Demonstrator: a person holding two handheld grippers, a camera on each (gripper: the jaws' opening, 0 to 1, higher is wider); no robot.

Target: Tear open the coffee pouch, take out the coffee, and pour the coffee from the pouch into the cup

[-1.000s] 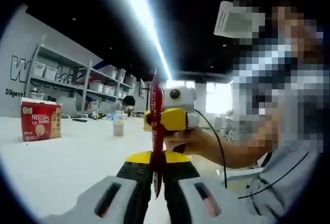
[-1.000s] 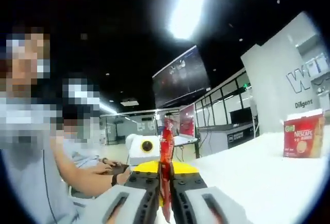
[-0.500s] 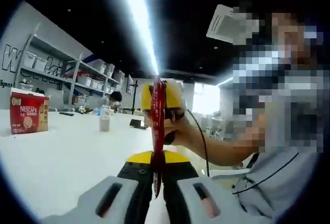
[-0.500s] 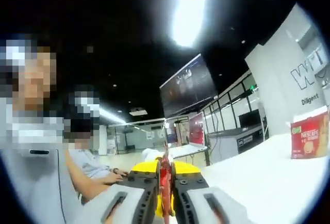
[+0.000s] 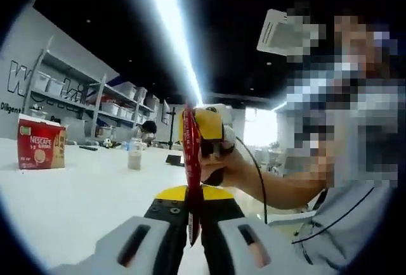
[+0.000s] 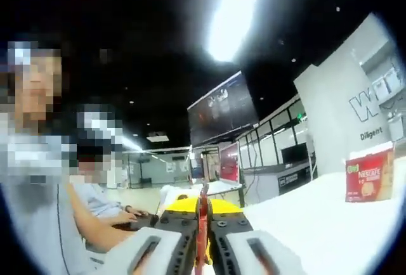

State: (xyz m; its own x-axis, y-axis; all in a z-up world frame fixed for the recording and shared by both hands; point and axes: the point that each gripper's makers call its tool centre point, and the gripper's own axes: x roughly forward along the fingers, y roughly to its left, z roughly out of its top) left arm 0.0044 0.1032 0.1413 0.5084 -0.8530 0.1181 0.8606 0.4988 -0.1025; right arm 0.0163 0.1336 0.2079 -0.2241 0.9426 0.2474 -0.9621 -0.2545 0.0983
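Left gripper view is looking along the left gripper (image 5: 193,237), whose 2 jaws are squeezing tight on the thin red coffee pouch (image 5: 191,161), which is standing up on its edge between them. Just past it, the right gripper (image 5: 206,137) is pinching the top part of the same pouch, with the person's hand (image 5: 225,167) wrapping around its handle. Farther out, the white table (image 5: 76,199) is carrying a red Nescafe box (image 5: 39,151) far to the left and a small bottle (image 5: 134,154) near the middle. Right gripper view is showing the right gripper (image 6: 203,249) closing on the pouch (image 6: 202,234) too, edge on, and the box (image 6: 370,175) is sitting on the table (image 6: 317,218) at the far right.
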